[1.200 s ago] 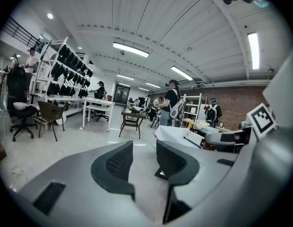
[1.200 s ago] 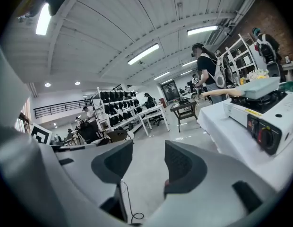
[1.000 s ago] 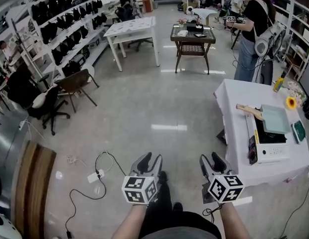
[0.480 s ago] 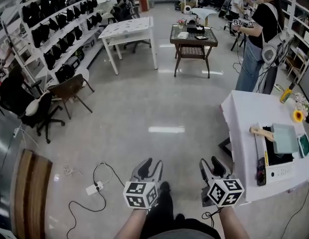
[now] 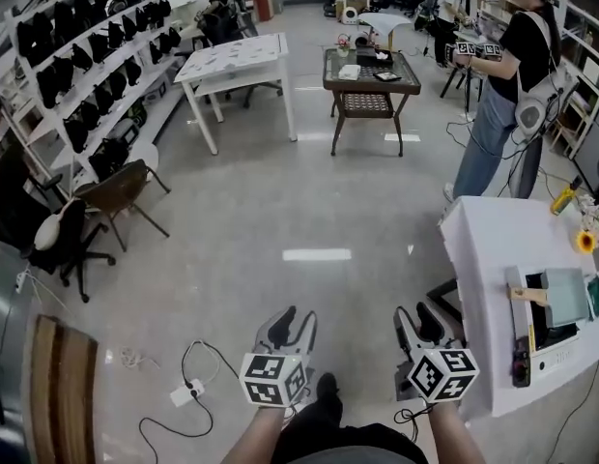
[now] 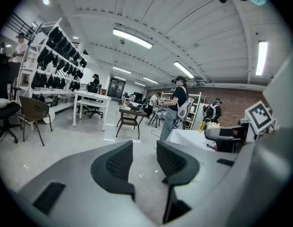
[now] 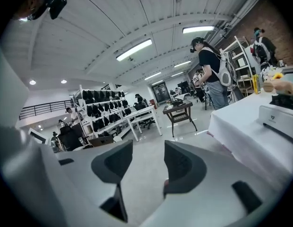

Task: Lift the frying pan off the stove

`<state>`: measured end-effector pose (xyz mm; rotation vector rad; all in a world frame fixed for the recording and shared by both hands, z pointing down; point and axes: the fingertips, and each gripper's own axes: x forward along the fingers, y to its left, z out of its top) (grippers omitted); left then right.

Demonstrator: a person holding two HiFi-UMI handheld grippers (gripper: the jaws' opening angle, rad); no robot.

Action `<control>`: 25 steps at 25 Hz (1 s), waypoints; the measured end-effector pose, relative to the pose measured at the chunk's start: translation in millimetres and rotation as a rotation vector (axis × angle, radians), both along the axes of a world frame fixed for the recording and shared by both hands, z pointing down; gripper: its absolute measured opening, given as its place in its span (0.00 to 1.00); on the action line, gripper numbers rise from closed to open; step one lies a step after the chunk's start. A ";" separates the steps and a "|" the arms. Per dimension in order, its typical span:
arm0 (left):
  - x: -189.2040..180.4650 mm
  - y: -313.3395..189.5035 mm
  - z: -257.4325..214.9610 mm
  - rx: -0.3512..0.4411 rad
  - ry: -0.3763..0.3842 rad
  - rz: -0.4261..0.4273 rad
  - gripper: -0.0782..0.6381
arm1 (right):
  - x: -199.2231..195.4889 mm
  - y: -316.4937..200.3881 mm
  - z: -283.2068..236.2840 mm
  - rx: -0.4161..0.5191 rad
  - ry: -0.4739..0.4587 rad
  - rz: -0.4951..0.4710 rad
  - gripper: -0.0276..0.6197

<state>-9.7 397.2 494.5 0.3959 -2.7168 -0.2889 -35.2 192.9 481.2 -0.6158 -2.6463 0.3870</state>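
On the white table at right, frying pan atop portable stove, now nearer; left gripper and right gripper agape, empty, approach unfinished.

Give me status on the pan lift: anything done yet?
Done: nothing. The frying pan sits on the stove on the white table.
In hand: nothing held. The left gripper and right gripper are both open and empty, over the floor and short of the table.
Left: reach the table, grip the pan's wooden handle, lift it clear.
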 end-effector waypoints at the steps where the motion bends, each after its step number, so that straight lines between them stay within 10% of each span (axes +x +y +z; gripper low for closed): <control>1: -8.9 3.8 0.2 0.002 -0.001 0.008 0.30 | -7.4 2.9 -0.5 0.002 -0.002 0.010 0.35; 15: -71.1 11.4 16.3 0.027 0.031 0.117 0.30 | -42.7 0.5 4.5 0.036 0.014 0.139 0.35; 25: -131.7 -70.1 15.8 0.012 0.037 0.269 0.30 | -68.3 -72.8 9.8 0.004 0.014 0.275 0.35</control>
